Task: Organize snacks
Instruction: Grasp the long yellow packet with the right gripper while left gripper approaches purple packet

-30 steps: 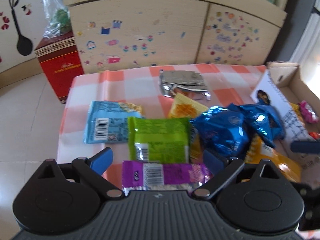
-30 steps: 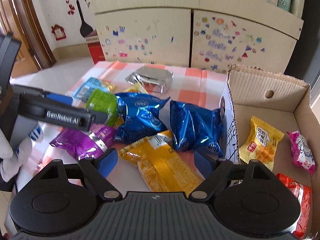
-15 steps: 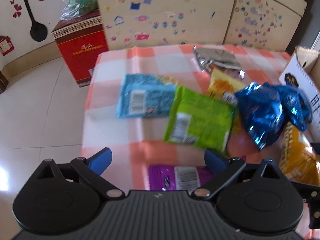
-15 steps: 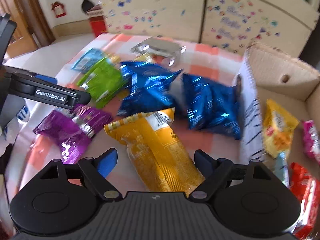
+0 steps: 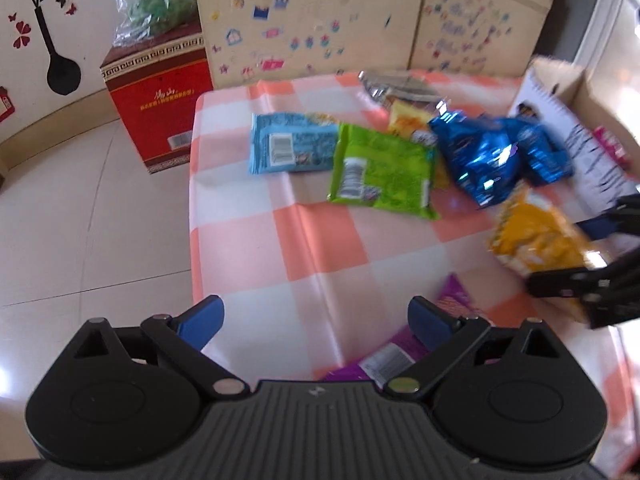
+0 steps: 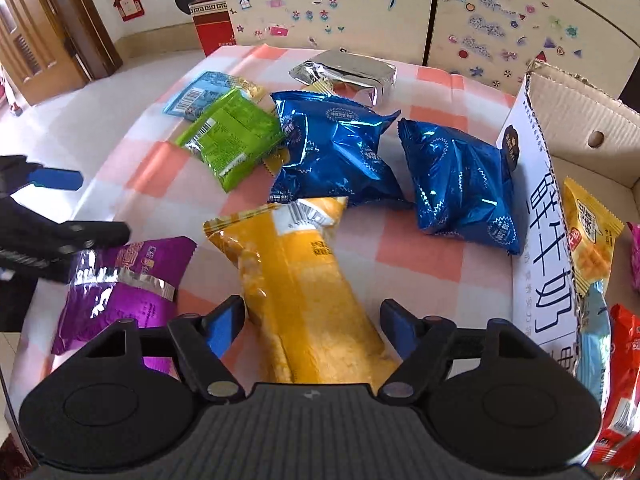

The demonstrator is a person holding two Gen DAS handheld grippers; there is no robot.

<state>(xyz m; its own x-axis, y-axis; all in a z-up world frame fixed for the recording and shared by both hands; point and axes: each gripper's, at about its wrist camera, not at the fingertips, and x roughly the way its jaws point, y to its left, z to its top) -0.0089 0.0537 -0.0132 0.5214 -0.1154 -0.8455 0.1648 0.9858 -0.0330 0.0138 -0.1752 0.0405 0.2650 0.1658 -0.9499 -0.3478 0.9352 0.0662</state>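
Observation:
Snack packs lie on a pink checked tablecloth (image 6: 420,256). A long yellow pack (image 6: 304,280) (image 5: 536,240) lies between the fingers of my right gripper (image 6: 312,320), whose jaws are closing; the pads do not clearly press it. My left gripper (image 5: 316,316) is open over bare cloth, with a purple pack (image 5: 400,356) (image 6: 120,280) under its right finger. Farther off lie a green pack (image 6: 232,136), two blue foil packs (image 6: 336,152) (image 6: 460,184), a light-blue pack (image 6: 200,94) and a silver pack (image 6: 348,72).
An open cardboard box (image 6: 580,120) stands at the table's right and holds a small yellow pack (image 6: 592,240), a red pack (image 6: 624,380) and a pink one. A red carton (image 5: 160,96) sits on the floor left of the table. A stickered cabinet (image 5: 320,20) is behind.
My left gripper has drawn away to the left, so the purple pack is no longer between its fingers. My right gripper has sunk over the long yellow pack and its fingers have narrowed.

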